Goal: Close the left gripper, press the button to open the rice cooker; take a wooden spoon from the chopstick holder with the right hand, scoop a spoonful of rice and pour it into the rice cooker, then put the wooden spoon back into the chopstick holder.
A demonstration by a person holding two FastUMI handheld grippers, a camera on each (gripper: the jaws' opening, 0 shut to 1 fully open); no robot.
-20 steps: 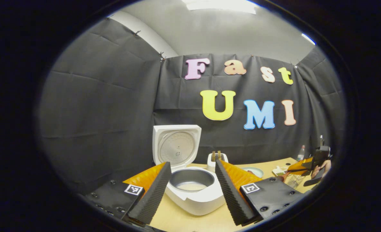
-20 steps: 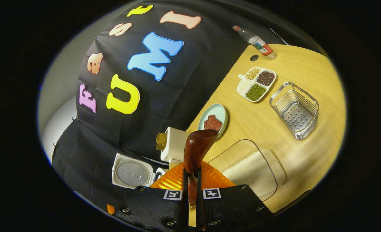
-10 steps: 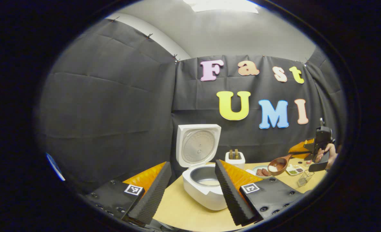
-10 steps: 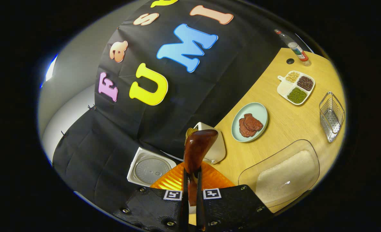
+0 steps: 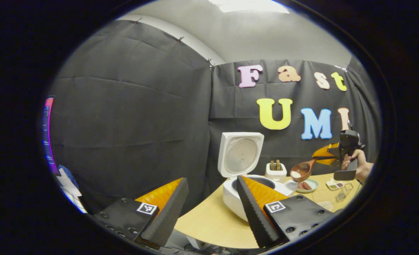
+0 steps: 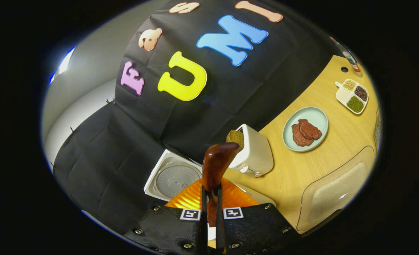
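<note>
The white rice cooker [image 5: 230,198] stands with its lid [image 5: 241,154] upright and its pot partly hidden behind my left finger. My left gripper [image 5: 211,180] is open and holds nothing, in front and to the left of the cooker. My right gripper [image 5: 331,156], held by a hand [image 5: 362,168], is shut on the wooden spoon [image 5: 301,171], whose bowl carries some rice in the air just right of the cooker. In the right gripper view, the gripper [image 6: 209,193] clamps the spoon's handle [image 6: 216,166] above the cooker lid [image 6: 176,179].
A white toaster [image 6: 253,152] stands behind the cooker. A pale plate with meat [image 6: 305,129], a divided tray of grains [image 6: 353,95] and a bottle [image 6: 351,62] lie farther right. The clear rice container [image 6: 337,187] sits near the front. The wire chopstick holder [image 5: 344,193] is at the right.
My right gripper has carried the spoon with rice up from the container and left toward the cooker. The left gripper has drawn back and swung left, still open.
</note>
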